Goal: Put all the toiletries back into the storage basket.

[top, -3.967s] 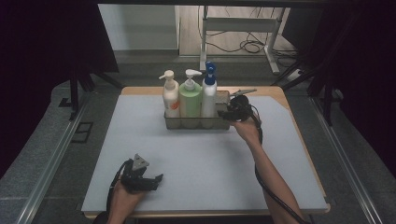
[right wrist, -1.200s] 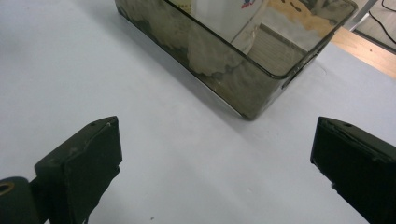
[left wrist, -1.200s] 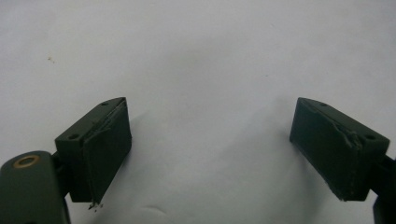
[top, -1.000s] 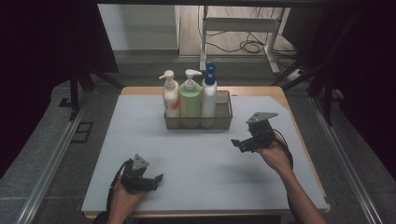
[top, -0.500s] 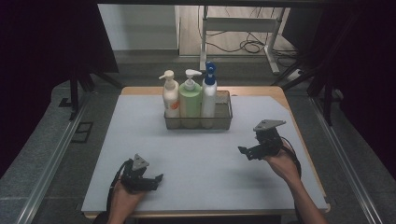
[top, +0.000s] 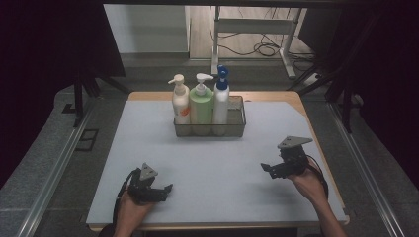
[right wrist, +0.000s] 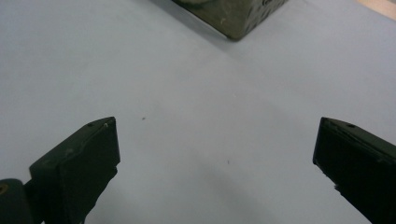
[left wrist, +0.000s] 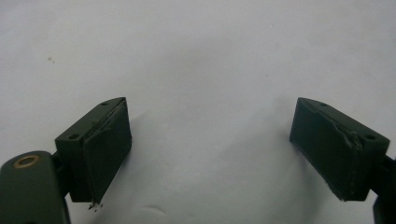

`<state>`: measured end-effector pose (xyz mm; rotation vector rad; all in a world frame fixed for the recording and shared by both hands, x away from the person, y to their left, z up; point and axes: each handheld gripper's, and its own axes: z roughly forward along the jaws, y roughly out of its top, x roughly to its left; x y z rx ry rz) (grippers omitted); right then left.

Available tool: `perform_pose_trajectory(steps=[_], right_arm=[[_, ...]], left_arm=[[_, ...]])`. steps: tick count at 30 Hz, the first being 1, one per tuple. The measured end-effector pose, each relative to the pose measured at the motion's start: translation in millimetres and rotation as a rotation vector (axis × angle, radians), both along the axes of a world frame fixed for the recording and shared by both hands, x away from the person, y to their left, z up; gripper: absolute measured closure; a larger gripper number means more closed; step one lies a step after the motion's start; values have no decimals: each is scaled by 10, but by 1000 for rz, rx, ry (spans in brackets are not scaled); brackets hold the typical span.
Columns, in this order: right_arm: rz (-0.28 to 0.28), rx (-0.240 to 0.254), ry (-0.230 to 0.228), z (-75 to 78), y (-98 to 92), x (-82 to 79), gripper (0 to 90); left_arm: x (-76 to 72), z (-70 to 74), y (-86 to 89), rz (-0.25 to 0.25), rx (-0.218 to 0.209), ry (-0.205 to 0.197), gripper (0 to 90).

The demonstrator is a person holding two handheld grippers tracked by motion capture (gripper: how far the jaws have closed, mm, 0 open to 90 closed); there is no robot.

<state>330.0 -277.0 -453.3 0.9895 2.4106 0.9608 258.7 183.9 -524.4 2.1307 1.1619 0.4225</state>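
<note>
I hold both the left gripper (top: 165, 188) and right gripper (top: 265, 168) spread, empty, probably resting clear of the dark mesh basket (top: 235, 129).

Pale blue-grey mat (top: 217, 163) covers wooden table (top: 296, 101). Dark curtains (top: 54, 44) at both sides. Grey floor (top: 39, 163) with metal rails. White desk frame (top: 257, 27) and loose cables (top: 247, 48) behind.

The high view is looking forward and down over the whole surface (top: 222, 163). Both gripper views are hovering close above it; the right one is also catching the basket (right wrist: 233, 14) corner.
</note>
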Motion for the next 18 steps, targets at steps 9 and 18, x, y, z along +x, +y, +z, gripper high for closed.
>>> perform_pose_trajectory(steps=[9,18], right_arm=[[-14,-9,13,-193,-90,-135,5],[-9,8,29,-404,-100,-254,5]], left_arm=[[0,0,0,0,0,0,124],[0,-1,-1,1,-1,0,124]])
